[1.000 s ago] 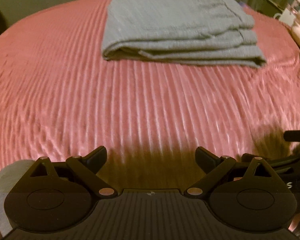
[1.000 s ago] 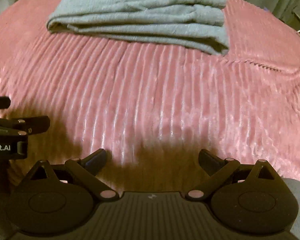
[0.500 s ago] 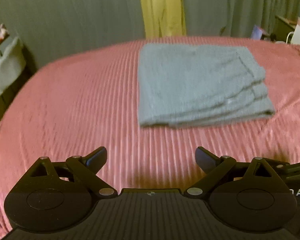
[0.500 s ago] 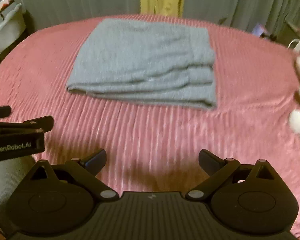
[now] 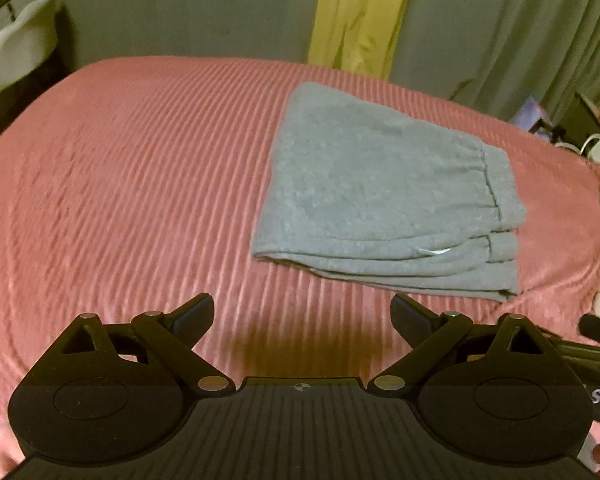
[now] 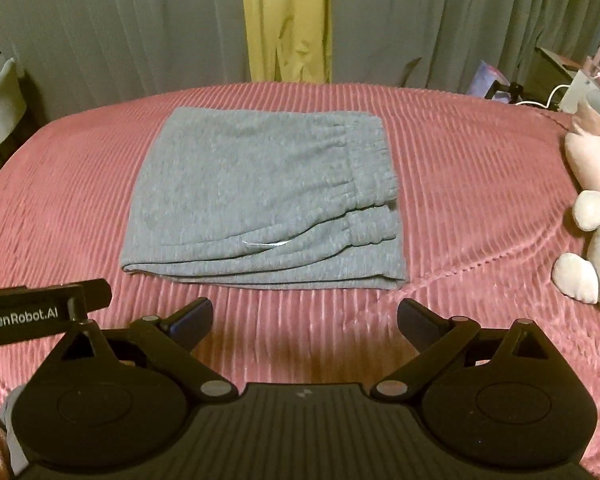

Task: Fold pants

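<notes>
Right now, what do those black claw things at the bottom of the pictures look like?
Each is a black hand-held gripper. The left hand-held gripper and the right hand-held gripper look alike: a ribbed black body, two round discs, and angled arms with silver pins leading to two stubby fingers. In the right wrist view, the left one's side carries white lettering, GenRobot.AI. No cables or sleeves are visible.

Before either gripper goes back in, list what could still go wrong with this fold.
1. The gray pants lie folded with staggered layers along the near edge; a nudge there could slide them apart.
2. The left gripper and right gripper are both open, close together; they may bump.
3. The plush toy sits close on the right and could get knocked.
</notes>
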Tool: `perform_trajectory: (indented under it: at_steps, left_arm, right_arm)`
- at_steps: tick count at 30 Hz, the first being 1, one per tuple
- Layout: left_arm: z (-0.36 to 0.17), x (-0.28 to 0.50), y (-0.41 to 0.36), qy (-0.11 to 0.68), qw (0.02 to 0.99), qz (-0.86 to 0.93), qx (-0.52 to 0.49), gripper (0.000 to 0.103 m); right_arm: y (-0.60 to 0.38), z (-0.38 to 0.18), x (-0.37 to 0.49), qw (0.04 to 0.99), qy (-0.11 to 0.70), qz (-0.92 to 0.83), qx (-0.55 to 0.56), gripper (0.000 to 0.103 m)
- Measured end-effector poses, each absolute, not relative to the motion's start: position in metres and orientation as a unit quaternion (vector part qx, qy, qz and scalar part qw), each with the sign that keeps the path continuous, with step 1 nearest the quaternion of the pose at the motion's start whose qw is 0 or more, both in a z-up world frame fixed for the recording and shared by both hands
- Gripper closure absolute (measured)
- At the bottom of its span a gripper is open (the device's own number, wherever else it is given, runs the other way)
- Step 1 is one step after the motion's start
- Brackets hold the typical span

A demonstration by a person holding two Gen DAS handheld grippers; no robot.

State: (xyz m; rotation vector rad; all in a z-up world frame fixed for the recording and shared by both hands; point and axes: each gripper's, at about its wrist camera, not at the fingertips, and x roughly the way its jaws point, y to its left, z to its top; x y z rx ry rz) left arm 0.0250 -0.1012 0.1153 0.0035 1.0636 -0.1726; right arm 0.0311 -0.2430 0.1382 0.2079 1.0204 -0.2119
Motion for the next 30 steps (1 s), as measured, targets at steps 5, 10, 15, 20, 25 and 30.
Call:
perform_trajectory:
  at_steps: [5, 10, 15, 20, 25, 30]
  left_arm:
    - [0.107, 0.013, -0.109, 0.491, 0.866, -0.080, 0.050, 0.005]
    - [0.107, 0.010, -0.111, 0.478, 0.873, -0.079, 0.059, 0.005]
    - [0.110, 0.006, -0.112, 0.474, 0.874, -0.089, 0.062, 0.005]
    - [0.110, 0.006, -0.115, 0.473, 0.874, -0.091, 0.069, 0.005]
    - [0.109, 0.006, -0.113, 0.475, 0.873, -0.091, 0.062, 0.005]
    - [0.108, 0.006, -0.113, 0.477, 0.872, -0.091, 0.065, 0.004]
  right_arm:
    - [-0.239, 0.132, 0.021, 0.873, 0.469, -0.100, 0.089, 0.004]
    - [-0.237, 0.127, 0.017, 0.873, 0.466, -0.116, 0.081, 0.004]
    - [-0.241, 0.123, 0.015, 0.872, 0.466, -0.128, 0.080, 0.004]
    - [-0.245, 0.124, 0.012, 0.873, 0.463, -0.128, 0.087, 0.004]
    - [-0.246, 0.124, 0.011, 0.871, 0.464, -0.127, 0.094, 0.004]
    - [-0.247, 0.124, 0.011, 0.871, 0.464, -0.126, 0.103, 0.004]
